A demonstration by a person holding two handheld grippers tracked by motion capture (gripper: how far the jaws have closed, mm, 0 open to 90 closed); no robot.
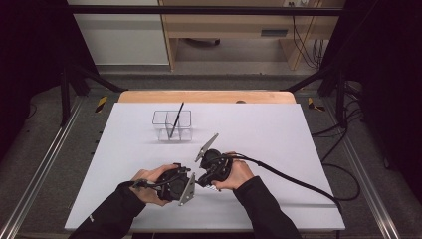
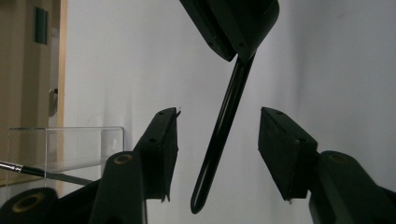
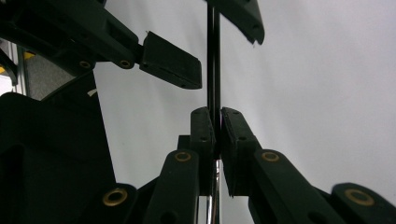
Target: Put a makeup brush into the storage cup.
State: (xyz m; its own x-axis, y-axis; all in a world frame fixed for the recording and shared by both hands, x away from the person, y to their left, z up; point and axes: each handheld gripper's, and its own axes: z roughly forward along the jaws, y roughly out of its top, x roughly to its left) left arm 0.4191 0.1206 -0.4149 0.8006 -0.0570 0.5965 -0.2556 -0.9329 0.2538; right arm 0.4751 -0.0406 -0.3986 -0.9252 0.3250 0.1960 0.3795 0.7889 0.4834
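My right gripper is shut on a thin black brush; a silver ferrule shows low between its pads. In the left gripper view the brush's handle hangs down slantwise from the right gripper's jaws. It passes between my left gripper's two pads, which stand apart on either side without touching it. From above, both grippers meet tip to tip near the table's front edge, left gripper and right gripper, each in a hand.
A clear plastic organizer stands farther back on the white table, with another black brush leaning in it. The same organizer is at the left of the left gripper view. The right gripper's cable trails right.
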